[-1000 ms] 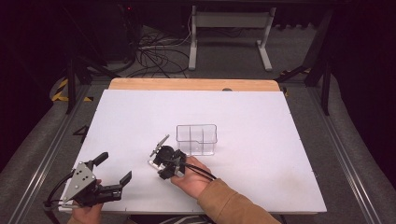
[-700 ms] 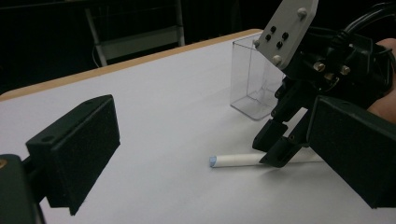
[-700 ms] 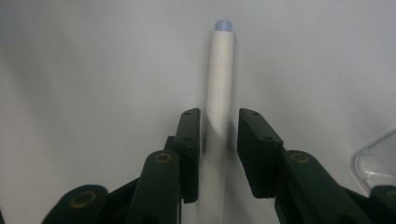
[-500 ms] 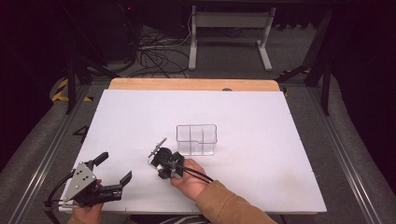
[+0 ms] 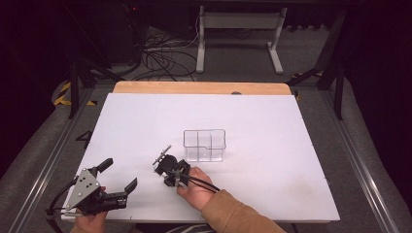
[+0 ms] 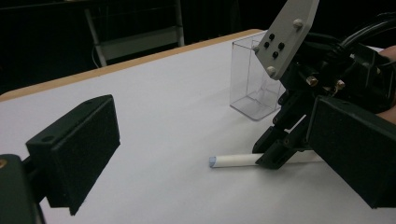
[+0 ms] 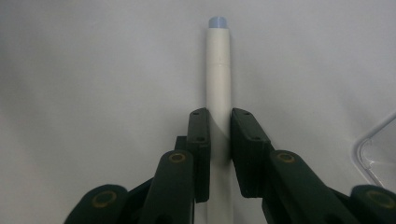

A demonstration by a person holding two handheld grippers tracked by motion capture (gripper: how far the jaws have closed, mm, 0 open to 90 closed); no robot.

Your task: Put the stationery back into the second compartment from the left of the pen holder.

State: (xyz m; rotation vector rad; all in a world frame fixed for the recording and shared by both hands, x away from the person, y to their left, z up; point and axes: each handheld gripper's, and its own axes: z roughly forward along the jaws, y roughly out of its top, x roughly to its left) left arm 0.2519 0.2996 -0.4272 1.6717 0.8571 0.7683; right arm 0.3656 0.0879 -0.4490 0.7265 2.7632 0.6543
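**Op:** High view first: my left claw (image 5: 118, 177) hangs open, holding nothing. My right claw (image 7: 219, 154) has just been closing on the white tube (image 7: 218, 79), which lies on the surface (image 5: 291, 145) and sticks out ahead of it.

**Spotter:** I'd lift level, then go for the clear box (image 5: 204, 145) just beyond.

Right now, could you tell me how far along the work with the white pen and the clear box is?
Done: the right tongs have reached the white pen, and their jaws have just been closing on its barrel. In hand: the grip itself, with the pen lying flat on the table. Left: the lift and, probably, the drop into the clear box, which looks empty. The left tongs wait open, apart from it all.
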